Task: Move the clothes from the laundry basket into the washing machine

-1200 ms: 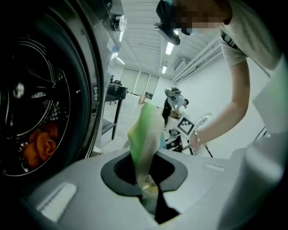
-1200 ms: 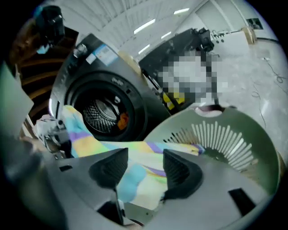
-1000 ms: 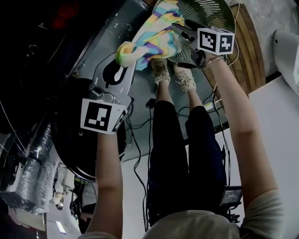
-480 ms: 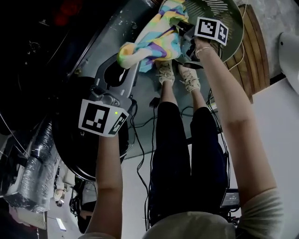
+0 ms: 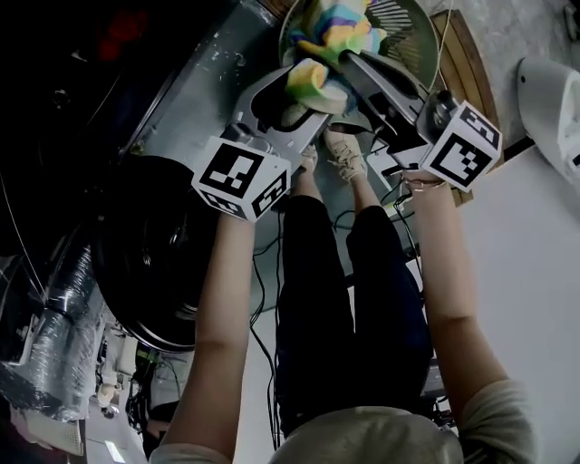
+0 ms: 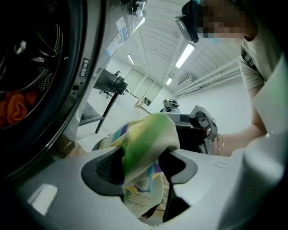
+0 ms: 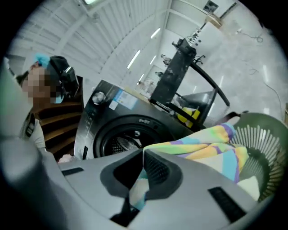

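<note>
A striped, many-coloured cloth (image 5: 333,22) hangs over the green laundry basket (image 5: 412,36). My right gripper (image 5: 350,62) is shut on one edge of it; in the right gripper view the cloth (image 7: 204,144) is pinched between the closed jaws of the right gripper (image 7: 143,167). My left gripper (image 5: 304,87) has a green-yellow fold of the cloth (image 6: 148,134) between its jaws, which are opening, and there is room beside the fold. The washing machine (image 5: 181,100) stands to the left with its door open, its drum (image 7: 121,140) visible. An orange garment (image 6: 13,107) lies inside.
The round dark door (image 5: 149,258) swings out low at the left. My legs and shoes (image 5: 344,154) stand between machine and basket, with cables (image 5: 263,299) on the floor. A foil duct (image 5: 54,335) runs at far left. The basket sits on a wooden platform (image 5: 467,68).
The right gripper has lifted towards the camera with the cloth, pulling it up out of the basket. The left gripper has moved over to the cloth, and its jaws have spread around a fold.
</note>
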